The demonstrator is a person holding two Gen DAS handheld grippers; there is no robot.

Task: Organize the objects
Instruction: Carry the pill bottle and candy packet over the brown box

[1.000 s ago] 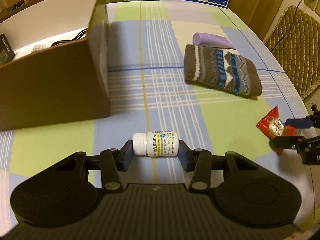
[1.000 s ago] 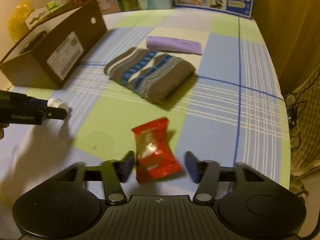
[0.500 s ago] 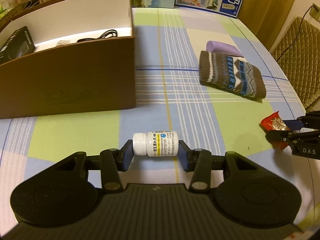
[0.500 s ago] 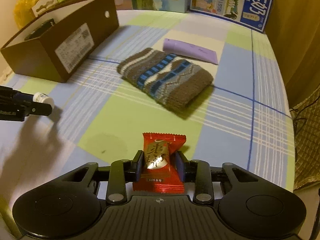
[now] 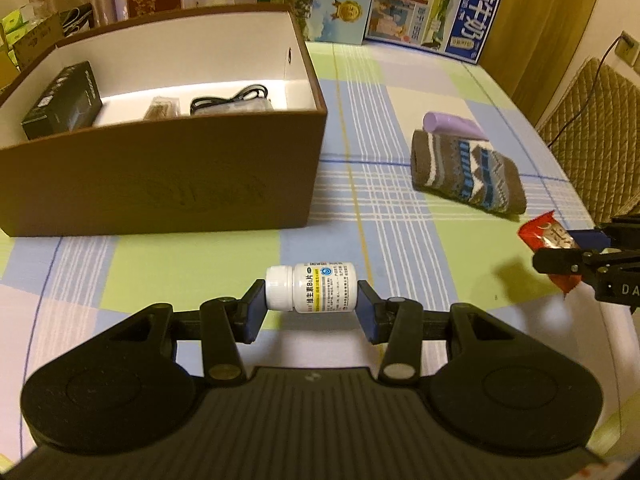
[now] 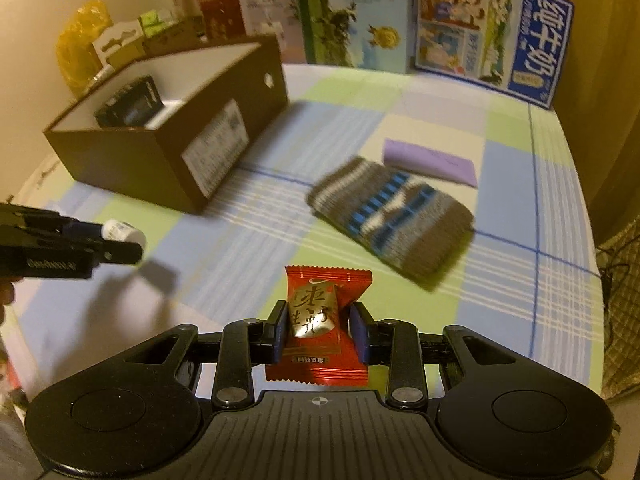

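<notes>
My left gripper is shut on a small white pill bottle, held sideways above the checked tablecloth, cap to the left. My right gripper is shut on a red candy packet, lifted off the cloth. From the left wrist view the packet and right gripper show at the right edge. From the right wrist view the bottle and left gripper show at the left edge. An open brown box stands ahead on the left, with a black box, a cable and a small packet inside.
A folded striped knit sock lies right of the box with a purple tube behind it. Printed cartons line the table's far edge. A padded chair stands off the right side.
My right gripper shut on the red packet and lifted it off the cloth. Both grippers have risen and drawn back, so the box interior now shows.
</notes>
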